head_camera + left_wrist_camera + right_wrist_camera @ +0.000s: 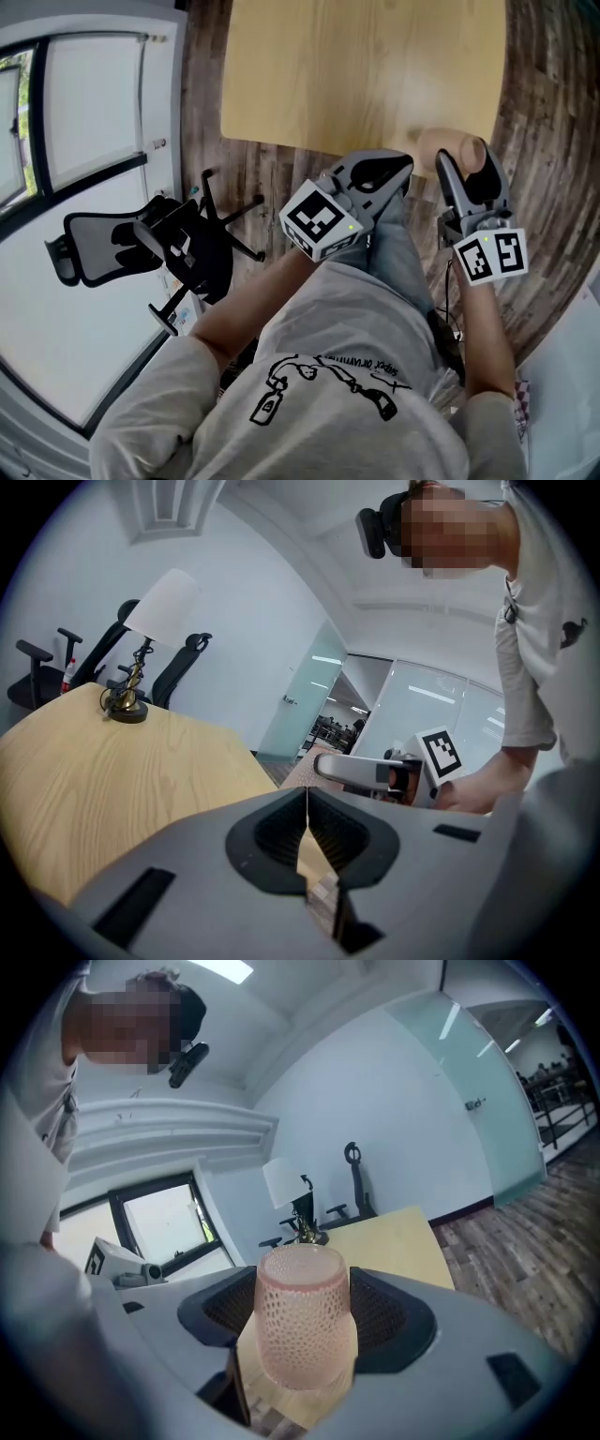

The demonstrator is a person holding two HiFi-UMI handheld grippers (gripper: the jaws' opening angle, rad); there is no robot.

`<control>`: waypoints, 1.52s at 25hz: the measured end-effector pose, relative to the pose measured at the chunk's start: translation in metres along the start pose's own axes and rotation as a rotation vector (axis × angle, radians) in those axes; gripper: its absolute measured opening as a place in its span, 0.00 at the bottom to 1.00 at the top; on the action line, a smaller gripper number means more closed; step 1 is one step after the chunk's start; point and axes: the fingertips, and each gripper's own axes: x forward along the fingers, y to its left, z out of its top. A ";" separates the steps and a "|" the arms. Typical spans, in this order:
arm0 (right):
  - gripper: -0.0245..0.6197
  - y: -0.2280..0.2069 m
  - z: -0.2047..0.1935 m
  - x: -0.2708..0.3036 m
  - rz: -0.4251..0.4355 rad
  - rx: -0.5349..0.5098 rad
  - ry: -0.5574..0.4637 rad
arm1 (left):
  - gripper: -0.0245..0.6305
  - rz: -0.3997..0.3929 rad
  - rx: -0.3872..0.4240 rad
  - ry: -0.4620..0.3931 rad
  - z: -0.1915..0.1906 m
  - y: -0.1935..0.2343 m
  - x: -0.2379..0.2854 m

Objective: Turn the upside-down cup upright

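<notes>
We log the cup [302, 1283] clamped in the right gripper [305, 1314] at the table's [356, 66] near edge; the left gripper [307, 819] is closed and empty.
</notes>
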 end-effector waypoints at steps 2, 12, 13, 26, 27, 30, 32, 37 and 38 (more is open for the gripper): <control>0.52 -0.002 0.004 -0.002 -0.007 0.064 -0.015 | 0.05 0.000 0.002 -0.004 0.003 -0.002 -0.001; 0.52 -0.010 0.020 -0.010 -0.006 0.402 -0.096 | 0.05 0.007 -0.008 -0.026 0.012 -0.007 -0.010; 0.52 -0.011 0.019 -0.011 -0.005 0.438 -0.103 | 0.05 0.006 -0.008 -0.027 0.013 -0.008 -0.010; 0.52 -0.017 0.018 -0.018 0.040 0.846 -0.231 | 0.08 -0.028 -0.001 -0.033 0.024 -0.022 -0.011; 0.52 -0.017 0.019 -0.019 0.046 0.855 -0.235 | 0.10 -0.032 0.001 -0.031 0.024 -0.024 -0.010; 0.52 -0.017 0.020 -0.020 0.060 0.867 -0.240 | 0.18 -0.043 -0.001 -0.024 0.024 -0.026 -0.008; 0.52 -0.018 0.019 -0.021 0.067 0.875 -0.242 | 0.22 -0.061 -0.011 -0.017 0.023 -0.028 -0.006; 0.52 -0.020 0.016 -0.020 0.085 0.900 -0.240 | 0.26 -0.115 -0.035 0.001 0.019 -0.035 0.005; 0.52 -0.020 0.015 -0.020 0.089 0.905 -0.239 | 0.26 -0.122 -0.036 0.001 0.020 -0.036 0.008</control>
